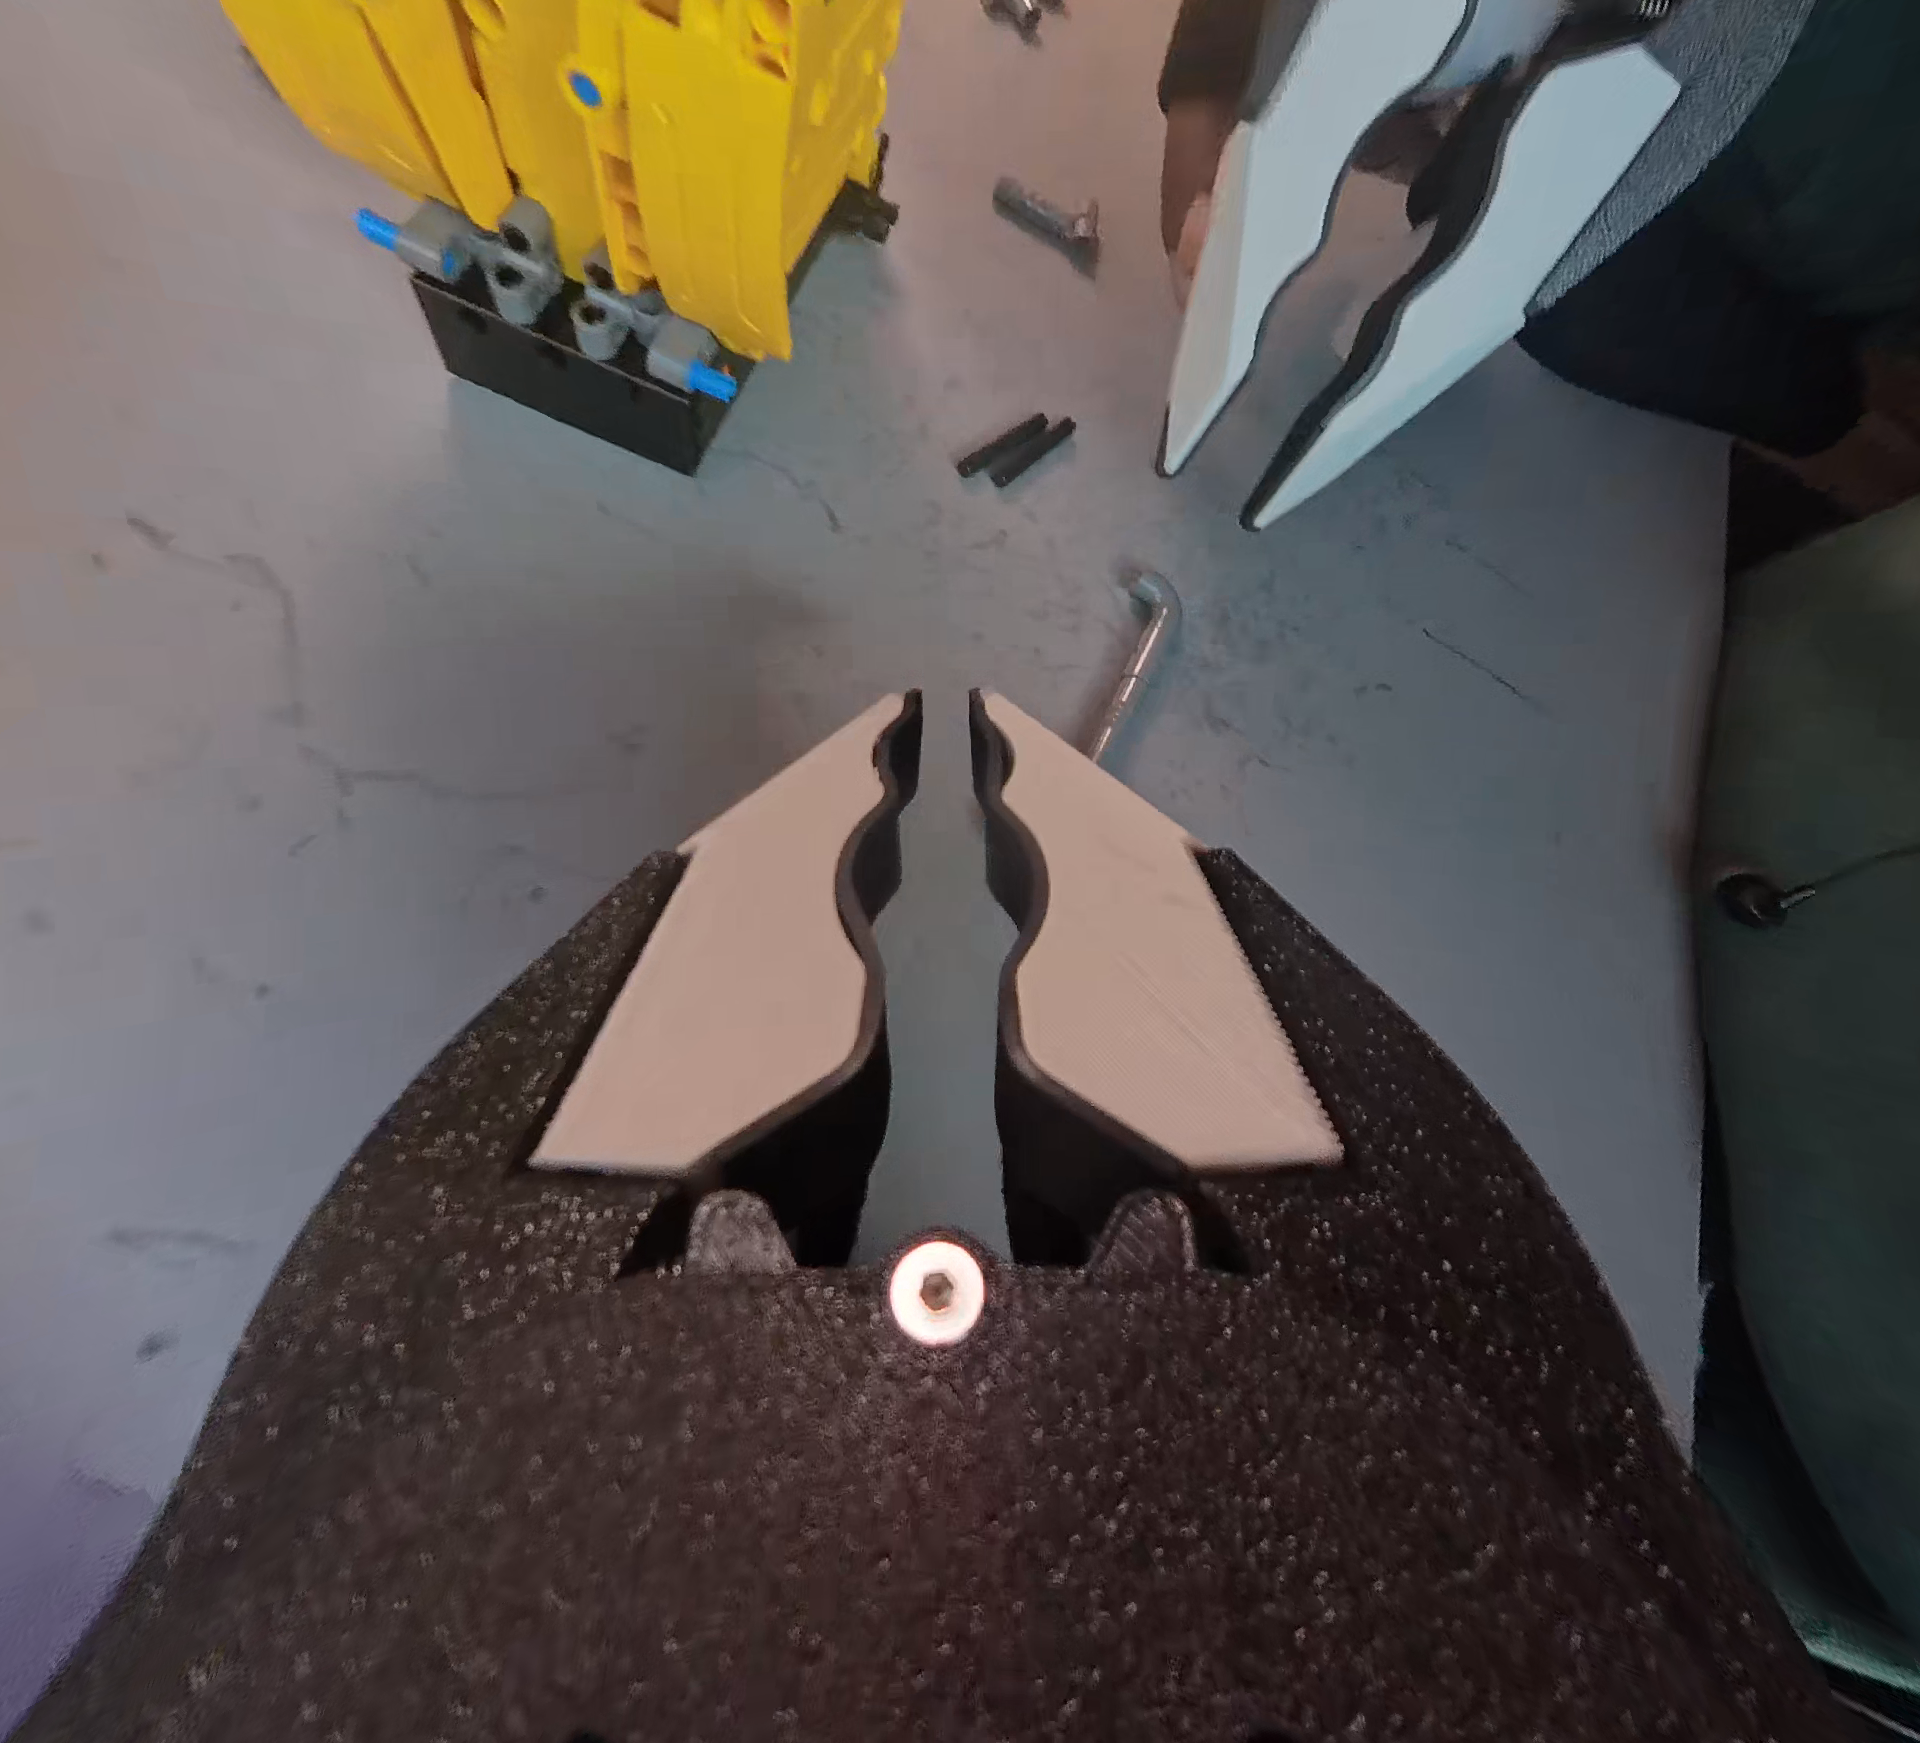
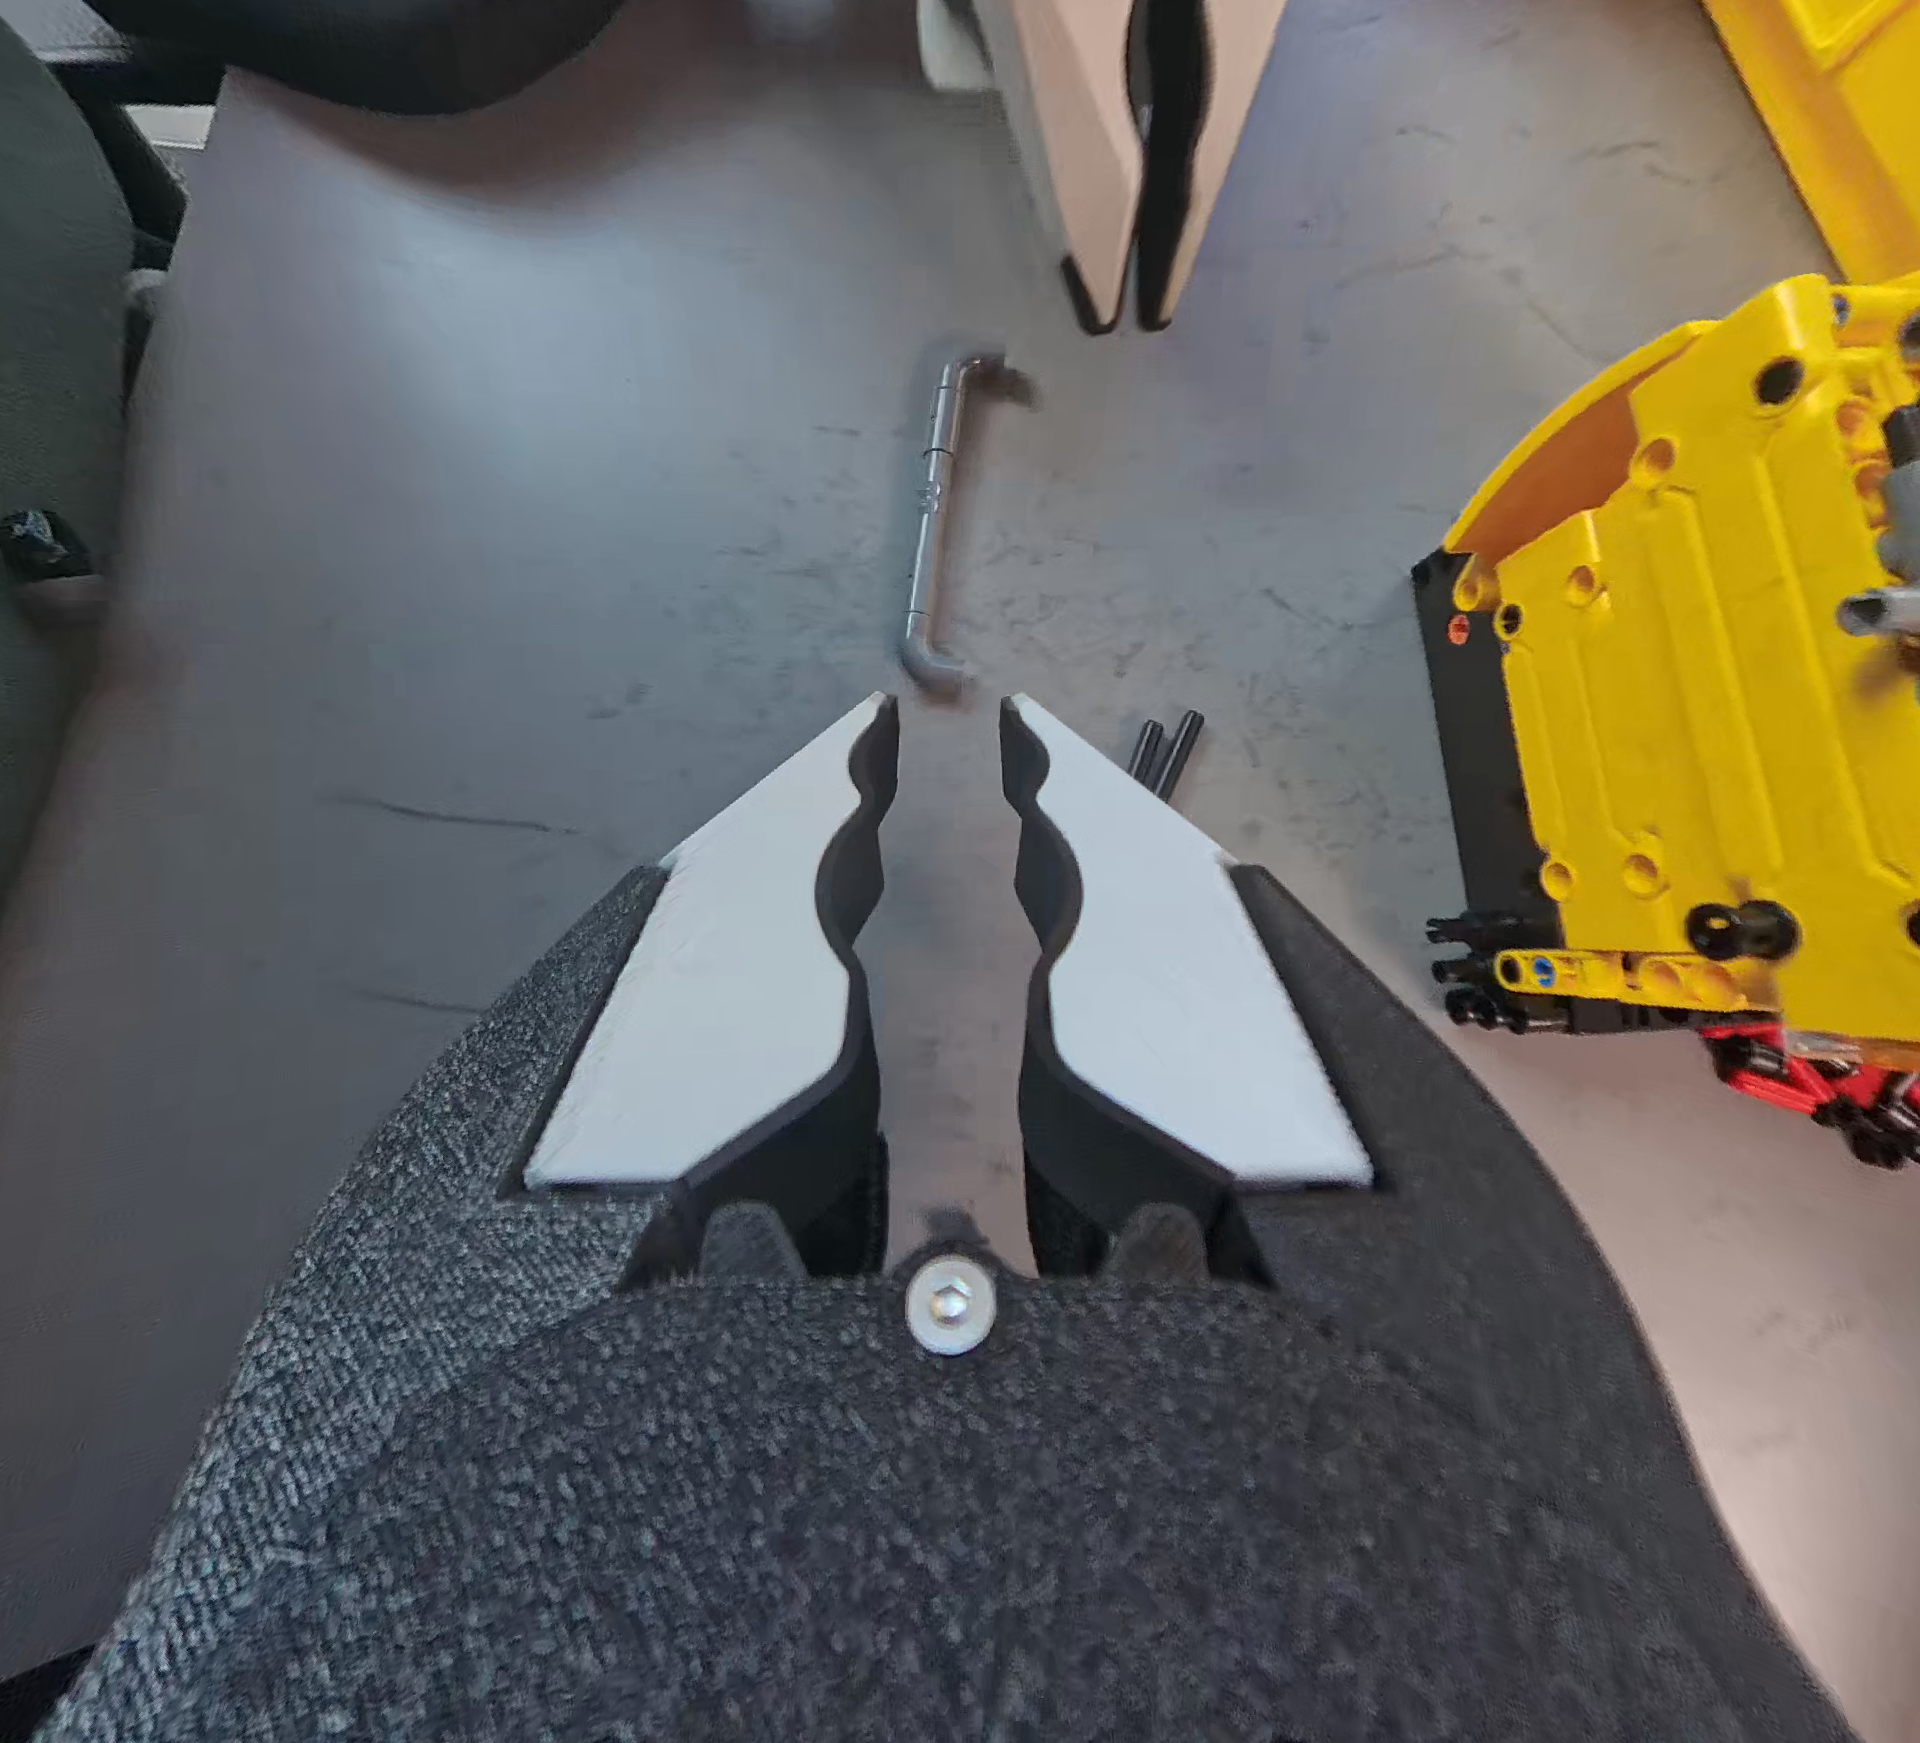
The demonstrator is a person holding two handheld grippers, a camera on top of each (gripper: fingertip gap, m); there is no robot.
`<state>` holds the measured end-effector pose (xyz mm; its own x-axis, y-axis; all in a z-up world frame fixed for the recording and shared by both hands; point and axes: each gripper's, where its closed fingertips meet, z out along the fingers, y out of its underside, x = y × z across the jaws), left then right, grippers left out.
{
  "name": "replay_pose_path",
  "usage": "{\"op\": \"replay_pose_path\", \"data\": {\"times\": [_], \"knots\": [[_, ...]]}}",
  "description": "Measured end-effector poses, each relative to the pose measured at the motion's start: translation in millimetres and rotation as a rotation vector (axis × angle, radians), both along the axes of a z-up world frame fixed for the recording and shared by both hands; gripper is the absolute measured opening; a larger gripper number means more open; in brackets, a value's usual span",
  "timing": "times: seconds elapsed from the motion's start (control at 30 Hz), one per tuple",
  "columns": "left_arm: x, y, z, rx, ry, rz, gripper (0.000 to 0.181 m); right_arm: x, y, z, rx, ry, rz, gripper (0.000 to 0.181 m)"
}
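Both my grippers hang over the grey table, holding nothing.

My left gripper (image 1: 945,706) has its jaws only a narrow gap apart; my right gripper (image 2: 948,711) is a little wider, also empty. Between their tips lies a bent grey metal rod (image 2: 935,509), one hooked end just ahead of my right fingers. Two black pins (image 1: 1016,448) lie beside it, and the yellow brick model (image 1: 561,93) stands nearby, with small grey parts (image 1: 1044,218) further towards the far edge.
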<state>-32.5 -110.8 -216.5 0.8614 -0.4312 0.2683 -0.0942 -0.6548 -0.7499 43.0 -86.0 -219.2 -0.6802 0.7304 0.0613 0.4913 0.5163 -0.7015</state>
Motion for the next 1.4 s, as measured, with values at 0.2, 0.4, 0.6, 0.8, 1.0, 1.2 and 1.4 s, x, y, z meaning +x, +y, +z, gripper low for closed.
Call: {"op": "replay_pose_path", "data": {"times": [0.2, 0.4, 0.6, 0.8, 1.0, 1.2, 1.4], "knots": [[-23.2, 17.1, 30.8, 0.196, 0.044, 0.132, 0.012, -10.8, -11.7, -17.7, 0.042, -0.069, 0.002, 0.011], [-25.7, 24.8, 43.7, 0.298, 0.048, 0.179, 0.013, -42.8, -20.3, 10.2, 0.045, 0.084, 0.006, 0.019], [-10.8, 25.9, 45.6, 0.338, 0.080, 0.131, 0.016, -8.0, 67.6, 64.8, 0.029, 0.210, -0.250, 0.019], [7.6, 27.8, 39.2, 0.348, 0.123, 0.067, 0.017, 75.9, 82.6, 14.8, 0.049, -0.027, -0.200, 0.020], [26.1, 26.2, 25.7, 0.331, 0.145, -0.028, 0.017, 75.0, 79.2, -18.1, 0.020, -0.087, -0.196, 0.017], [56.8, -15.1, -1.0, 0.162, 0.180, -0.334, 0.035, 66.2, 51.1, -18.1, -0.016, -0.071, -0.107, 0.008], [25.3, -26.4, -21.1, 0.074, 0.362, -0.329, 0.002, 65.9, 39.9, -18.3, 0.004, -0.074, -0.063, 0.008]]}}
